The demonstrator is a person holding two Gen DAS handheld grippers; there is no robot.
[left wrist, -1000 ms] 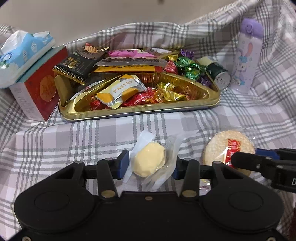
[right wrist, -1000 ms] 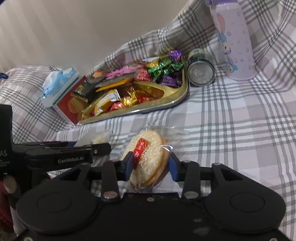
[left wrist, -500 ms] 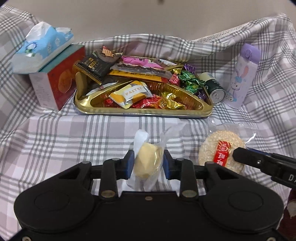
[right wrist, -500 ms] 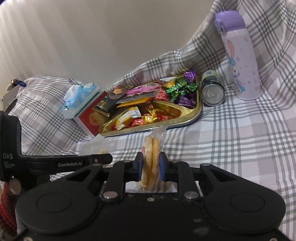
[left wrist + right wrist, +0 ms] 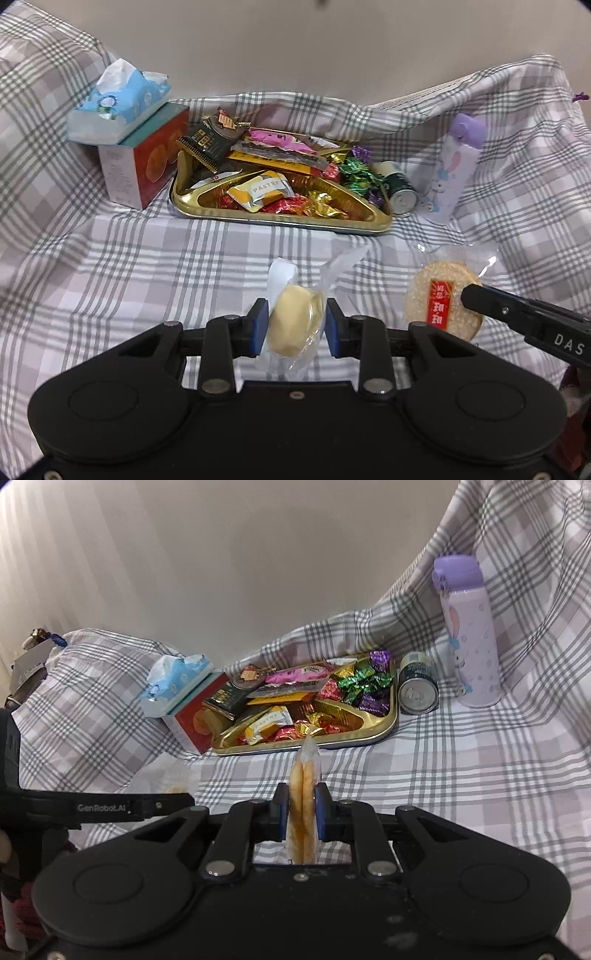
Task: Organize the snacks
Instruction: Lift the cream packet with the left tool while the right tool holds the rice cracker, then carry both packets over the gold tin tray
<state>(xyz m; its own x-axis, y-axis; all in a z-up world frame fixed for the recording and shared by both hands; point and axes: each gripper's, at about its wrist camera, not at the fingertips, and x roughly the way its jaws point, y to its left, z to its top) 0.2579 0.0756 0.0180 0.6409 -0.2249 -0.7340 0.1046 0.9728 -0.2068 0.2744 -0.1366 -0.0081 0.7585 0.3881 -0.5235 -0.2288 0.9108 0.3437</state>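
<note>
Left wrist view: left gripper point(image 5: 294, 326) clamps a wrapped yellow pastry point(image 5: 293, 323) above the checked cloth point(image 5: 147, 266). Right gripper point(image 5: 300, 814) pinches a sesame cracker pack point(image 5: 303, 805) edge-on. Next, likely carrying both to the gold tray point(image 5: 280, 223) by the cloth's far edge.

Tissue pack point(image 5: 120, 107) atop red box point(image 5: 147, 170); can point(image 5: 417, 694) beside purple bottle point(image 5: 469, 635).
</note>
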